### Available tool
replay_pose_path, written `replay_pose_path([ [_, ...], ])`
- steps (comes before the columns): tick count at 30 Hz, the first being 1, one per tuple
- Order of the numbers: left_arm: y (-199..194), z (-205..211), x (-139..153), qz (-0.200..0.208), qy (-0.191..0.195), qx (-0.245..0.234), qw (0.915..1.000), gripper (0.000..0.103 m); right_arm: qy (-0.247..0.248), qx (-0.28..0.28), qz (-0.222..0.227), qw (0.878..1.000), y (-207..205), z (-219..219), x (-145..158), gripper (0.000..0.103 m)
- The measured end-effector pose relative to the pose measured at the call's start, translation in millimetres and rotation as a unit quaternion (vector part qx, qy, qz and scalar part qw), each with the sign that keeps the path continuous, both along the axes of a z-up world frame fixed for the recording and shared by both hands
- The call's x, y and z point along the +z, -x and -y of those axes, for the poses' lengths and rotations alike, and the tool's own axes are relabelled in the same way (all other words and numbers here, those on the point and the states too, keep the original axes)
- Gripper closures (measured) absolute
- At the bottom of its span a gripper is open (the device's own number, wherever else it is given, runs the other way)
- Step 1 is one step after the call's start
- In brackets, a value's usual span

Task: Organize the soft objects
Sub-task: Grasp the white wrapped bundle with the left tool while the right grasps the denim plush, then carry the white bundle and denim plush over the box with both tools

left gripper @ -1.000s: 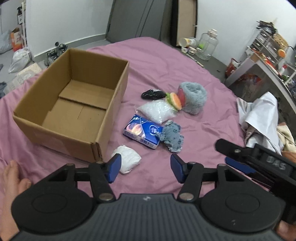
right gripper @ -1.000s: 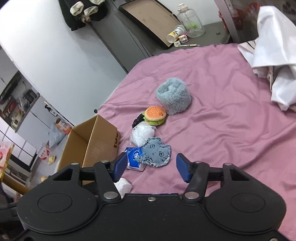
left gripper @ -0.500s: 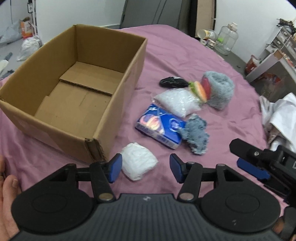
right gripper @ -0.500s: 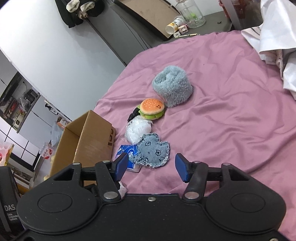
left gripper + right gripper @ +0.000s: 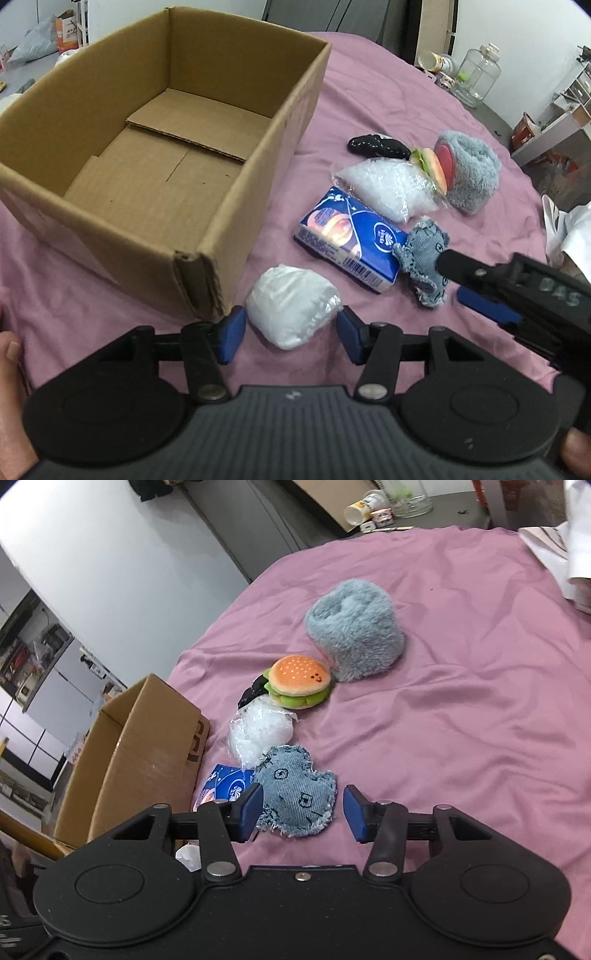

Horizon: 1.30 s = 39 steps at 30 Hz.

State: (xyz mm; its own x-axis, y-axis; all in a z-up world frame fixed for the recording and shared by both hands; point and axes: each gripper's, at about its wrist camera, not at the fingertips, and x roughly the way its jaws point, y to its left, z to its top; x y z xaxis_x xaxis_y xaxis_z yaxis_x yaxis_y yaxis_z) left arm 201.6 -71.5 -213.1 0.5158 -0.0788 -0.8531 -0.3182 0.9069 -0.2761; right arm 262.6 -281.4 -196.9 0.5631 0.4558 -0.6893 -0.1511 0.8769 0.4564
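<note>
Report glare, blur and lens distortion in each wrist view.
Left wrist view: glare washes out the print on the tissue pack; fisheye bows the box edges; the right gripper at the frame edge is soft. Right wrist view: the wall and door bend strongly toward the frame edge; the denim toy is sharp; the white cloth at the corner is smeared.

White walls (image 5: 110, 554), a grey floor (image 5: 491, 110), perhaps shelving (image 5: 580, 88) at right.
</note>
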Motion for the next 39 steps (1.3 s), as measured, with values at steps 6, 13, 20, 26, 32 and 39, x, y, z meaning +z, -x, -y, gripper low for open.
replay_pose_path([
  [6,0.3,-0.9,-2.2,0.008,0.000,0.005,1.0000,0.055,0.027,0.014,0.003,1.000,-9.2,-14.2,-7.7,0.053],
  [13,3.3,-0.1,0.0,0.029,-0.003,0.011,0.9995,0.062,0.054,0.023,0.001,0.998,-4.2,-15.7,-4.8,0.073],
  [20,15.5,4.3,14.8,0.046,0.010,-0.002,0.9989,0.063,0.055,0.008,0.006,0.998,2.9,-6.3,8.1,0.075],
  [26,23.3,12.5,38.3,0.059,0.012,-0.032,0.9977,0.063,0.040,0.000,0.028,0.999,11.6,-2.1,27.5,0.075],
  [32,27.7,11.0,65.8,0.084,0.011,-0.048,0.9952,0.063,0.028,-0.003,0.047,0.998,17.5,0.4,42.7,0.075],
  [39,28.7,-2.4,97.0,0.113,0.001,-0.056,0.9919,0.063,0.020,0.007,0.086,0.996,25.5,-7.4,65.7,0.075],
])
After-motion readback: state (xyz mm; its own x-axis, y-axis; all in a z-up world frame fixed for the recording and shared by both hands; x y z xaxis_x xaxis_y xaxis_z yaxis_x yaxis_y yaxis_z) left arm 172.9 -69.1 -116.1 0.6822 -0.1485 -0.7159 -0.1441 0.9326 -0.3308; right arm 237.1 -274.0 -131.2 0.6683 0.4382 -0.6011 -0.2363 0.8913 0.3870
